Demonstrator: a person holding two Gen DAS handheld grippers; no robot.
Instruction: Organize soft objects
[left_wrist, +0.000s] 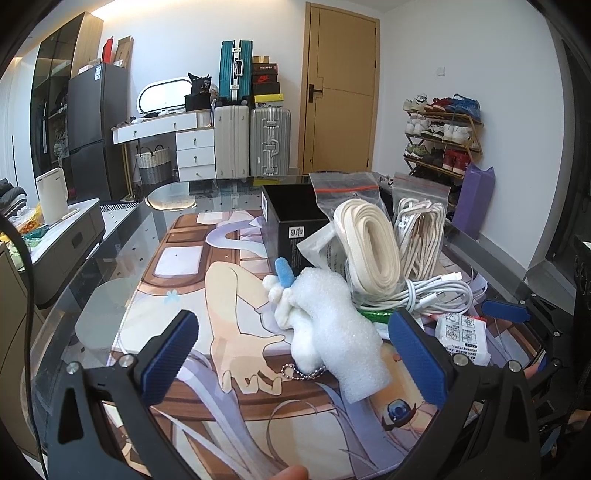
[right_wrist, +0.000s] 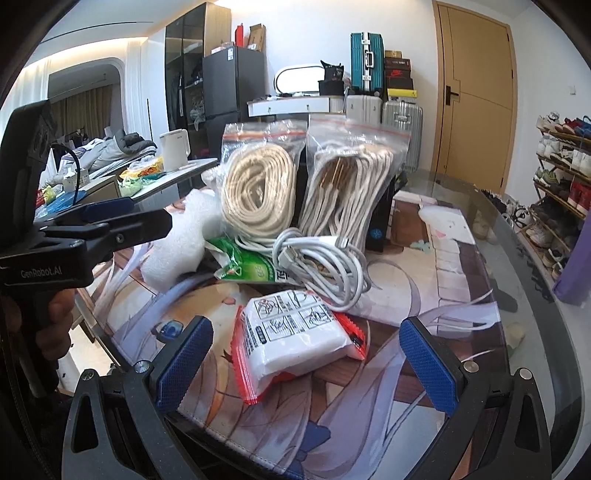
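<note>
My left claw (left_wrist: 291, 354): spread wide, gripping nothing. Foam roll (left_wrist: 338, 332) lies on the mat (left_wrist: 177, 325) between its fingers, nearer the right one, a white plush (left_wrist: 291, 314) pressed against its left side. My right claw (right_wrist: 306, 363): spread wide, gripping nothing. Tissue pack (right_wrist: 295, 328) lies on the mat just ahead, between the fingers. Cable coil (right_wrist: 325, 262) and two bagged laces (right_wrist: 258, 184) sit beyond.

Glossy glass table (left_wrist: 110, 236), matt printed cloth mat (left_wrist: 192, 295), spongy white foam sheet (left_wrist: 332, 317), clear crinkly plastic bags (right_wrist: 258, 177).
</note>
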